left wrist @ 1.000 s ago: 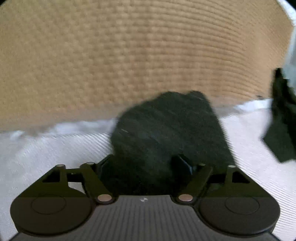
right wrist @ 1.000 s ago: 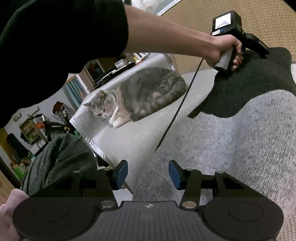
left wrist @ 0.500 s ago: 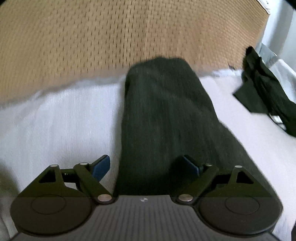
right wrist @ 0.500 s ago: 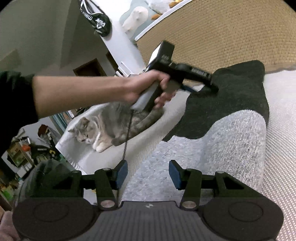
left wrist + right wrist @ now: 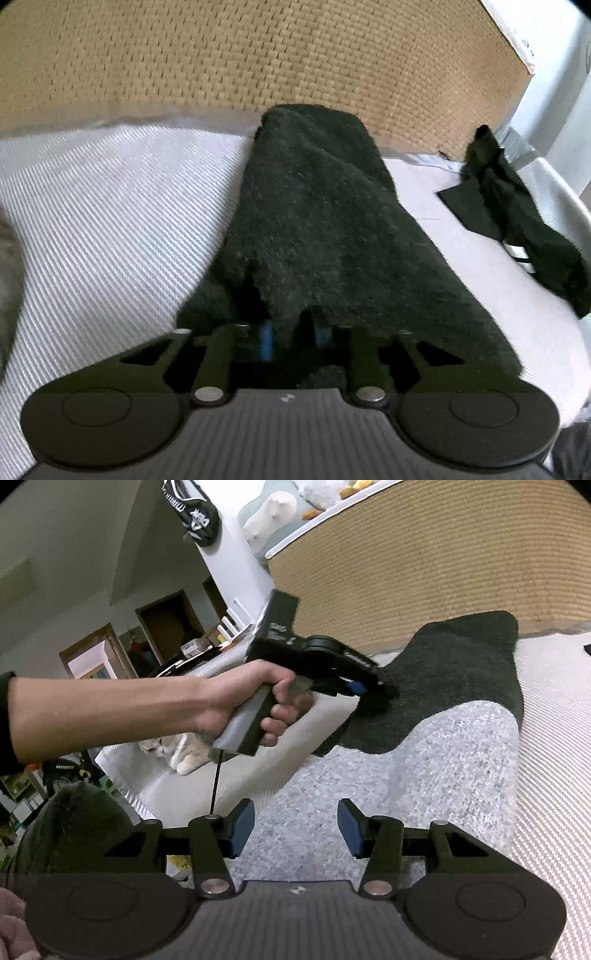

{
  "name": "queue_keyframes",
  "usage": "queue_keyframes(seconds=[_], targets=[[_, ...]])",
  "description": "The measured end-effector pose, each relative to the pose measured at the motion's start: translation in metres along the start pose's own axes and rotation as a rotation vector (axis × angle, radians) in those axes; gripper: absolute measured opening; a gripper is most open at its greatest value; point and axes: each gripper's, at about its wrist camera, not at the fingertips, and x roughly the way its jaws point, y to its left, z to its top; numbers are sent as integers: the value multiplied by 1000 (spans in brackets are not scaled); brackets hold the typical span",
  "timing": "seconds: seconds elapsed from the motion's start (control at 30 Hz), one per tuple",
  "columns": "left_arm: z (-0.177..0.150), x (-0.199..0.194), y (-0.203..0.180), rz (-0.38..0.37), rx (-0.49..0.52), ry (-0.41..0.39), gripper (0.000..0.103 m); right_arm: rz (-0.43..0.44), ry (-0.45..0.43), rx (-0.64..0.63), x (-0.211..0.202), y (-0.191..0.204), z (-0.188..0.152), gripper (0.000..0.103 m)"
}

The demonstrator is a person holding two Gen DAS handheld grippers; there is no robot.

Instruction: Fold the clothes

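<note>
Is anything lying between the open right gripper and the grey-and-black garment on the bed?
Nothing visible. The right gripper hangs open directly over the garment's grey part, with no object in the gap. The left gripper is off at the black edge, and the cat lies beyond the left hand.

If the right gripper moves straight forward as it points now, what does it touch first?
Most likely the grey fabric lying just past the open right gripper; the dark fuzzy garment lies beyond it, though depth is unclear.
</note>
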Motion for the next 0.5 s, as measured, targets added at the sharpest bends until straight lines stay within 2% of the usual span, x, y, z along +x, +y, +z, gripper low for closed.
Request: queue_keyframes(seconds=[0.07, 0.13, 0.17, 0.2, 0.23, 0.27, 0.33, 0.4, 0.43, 0.47, 0.5], targets=[[-4, 0, -1, -44, -23, 37, 12, 12, -14, 54, -3, -5, 2, 54], [-7, 3, 1, -100, -67, 78, 15, 25, -29, 115, -6, -10, 6, 54], [-8, 1, 0, -90, -65, 69, 21, 13, -35, 127, -8, -12, 8, 54], [-8, 1, 0, -72, -56, 61, 29, 1, -41, 136, -11, -14, 11, 54], [-10, 1, -1, -52, -41, 62, 51, -12, -47, 140, -15, -16, 12, 54], [-12, 2, -2, -29, -18, 69, 65, -21, -52, 146, -18, -18, 13, 54], [-17, 5, -4, 11, 29, 82, 66, -38, -61, 158, -24, -23, 14, 54], [-23, 4, -3, 10, 52, 67, 64, -51, -70, 174, -29, -27, 15, 54], [-25, 3, -2, 8, 45, 55, 50, -46, -69, 196, -29, -30, 15, 54], [-27, 2, -1, 7, 39, 43, 32, -41, -69, 219, -28, -32, 15, 54], [-28, 0, 1, 0, 30, 33, 25, -36, -69, 242, -28, -35, 14, 54]])
